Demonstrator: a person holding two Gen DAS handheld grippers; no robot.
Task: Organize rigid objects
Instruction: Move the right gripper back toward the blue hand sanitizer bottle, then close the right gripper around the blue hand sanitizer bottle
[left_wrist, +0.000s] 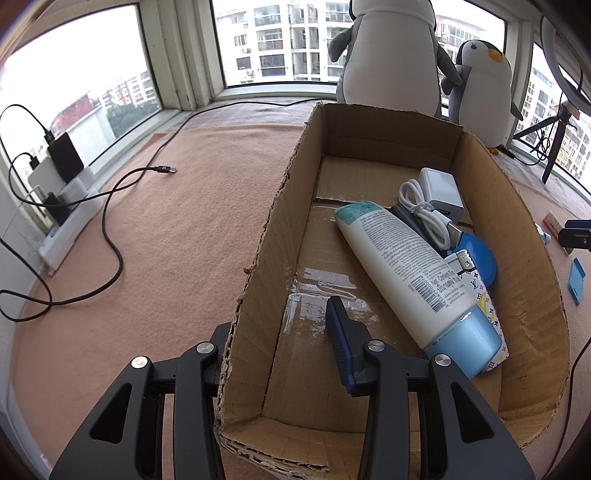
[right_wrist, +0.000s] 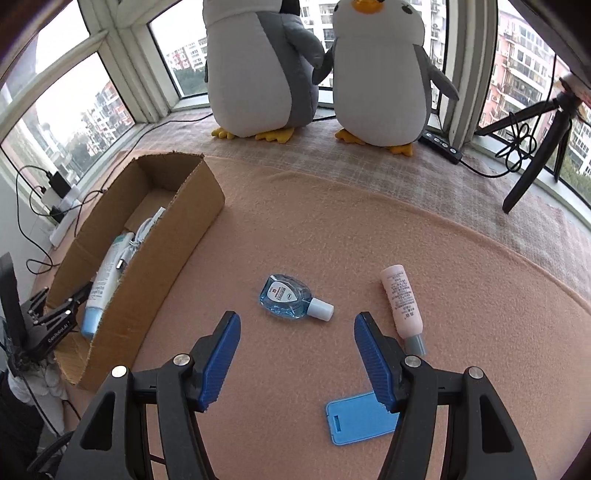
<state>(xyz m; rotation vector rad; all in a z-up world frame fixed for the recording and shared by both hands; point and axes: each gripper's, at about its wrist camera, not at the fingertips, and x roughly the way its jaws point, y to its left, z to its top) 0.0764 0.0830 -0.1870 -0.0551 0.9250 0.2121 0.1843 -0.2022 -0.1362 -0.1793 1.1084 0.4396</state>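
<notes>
Left tongs (left_wrist: 284, 332) are clamped on the box (left_wrist: 258, 258) wall at its near-left corner: one pad is seen inside the box, the other is hidden outside the wall. The box sits on a pink blanket (left_wrist: 166, 229).

Inside the box, toward 3 o'clock: a white tube (left_wrist: 410, 273) with blue cap lies diagonally, cap toward 5 o'clock. A white charger (left_wrist: 441, 192) and coiled white cable (left_wrist: 424, 210) are seen at the tube's 12 o'clock, a round blue item (left_wrist: 480, 254) at its 3 o'clock, and a patterned item (left_wrist: 487, 310) partly under it.

Right tongs (right_wrist: 297, 354) are held apart, with nothing between the pads, over the blanket. A blue bottle (right_wrist: 290, 301) with white cap lies just beyond the gap at 12 o'clock, cap toward 3 o'clock. A pink tube (right_wrist: 400, 302) with grey cap lies at 2 o'clock, just outside the right pad, cap nearest the tongs. A flat blue card (right_wrist: 358, 421) is seen at 5 o'clock, partly covered by the right finger. The box stands at 10 o'clock, well apart from the bottle.

Two plush penguins (right_wrist: 321, 66) stand at 12 o'clock by the window.
</notes>
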